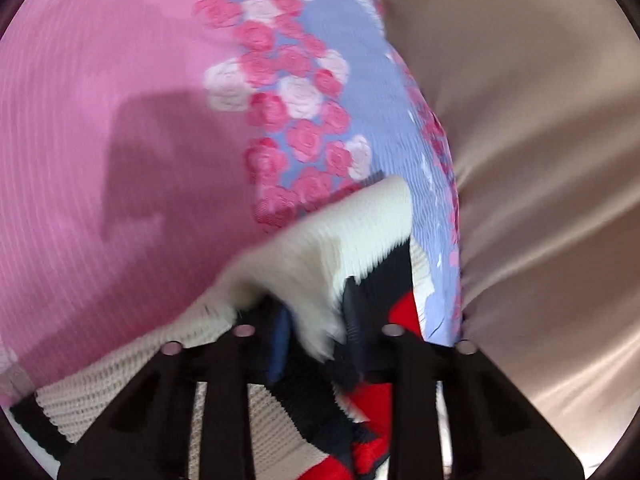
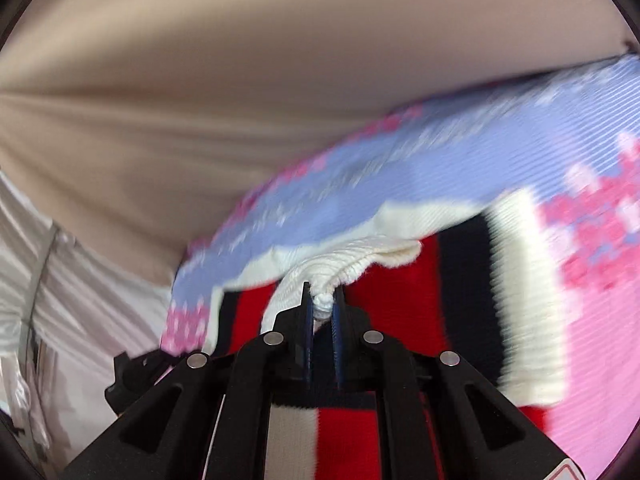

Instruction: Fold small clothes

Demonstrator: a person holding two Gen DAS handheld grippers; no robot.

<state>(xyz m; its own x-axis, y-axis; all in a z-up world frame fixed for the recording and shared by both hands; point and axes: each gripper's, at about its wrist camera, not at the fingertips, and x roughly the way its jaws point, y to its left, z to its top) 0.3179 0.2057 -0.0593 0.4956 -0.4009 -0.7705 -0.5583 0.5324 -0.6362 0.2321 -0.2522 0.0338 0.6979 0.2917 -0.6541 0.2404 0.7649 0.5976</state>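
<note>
While both claws pinch the cream edge of the striped knit garment lying on the pink floral bedspread, left gripper and right gripper look mid-fold, so the next move likely calls for carrying that edge across evenly.

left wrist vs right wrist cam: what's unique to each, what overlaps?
Left wrist only: the wide plain pink stretch of the bedspread with a gripper-shaped shadow on it, and the left gripper shut on a cream fold of the knit garment.

Right wrist only: the right gripper pinching a bunched cream edge, the garment's broad red and black stripes, and pale pleated fabric at far left.

Both: the striped knit garment, the rose-patterned pink and lavender bedspread, the beige cloth beyond it. Both views are motion-blurred.
</note>
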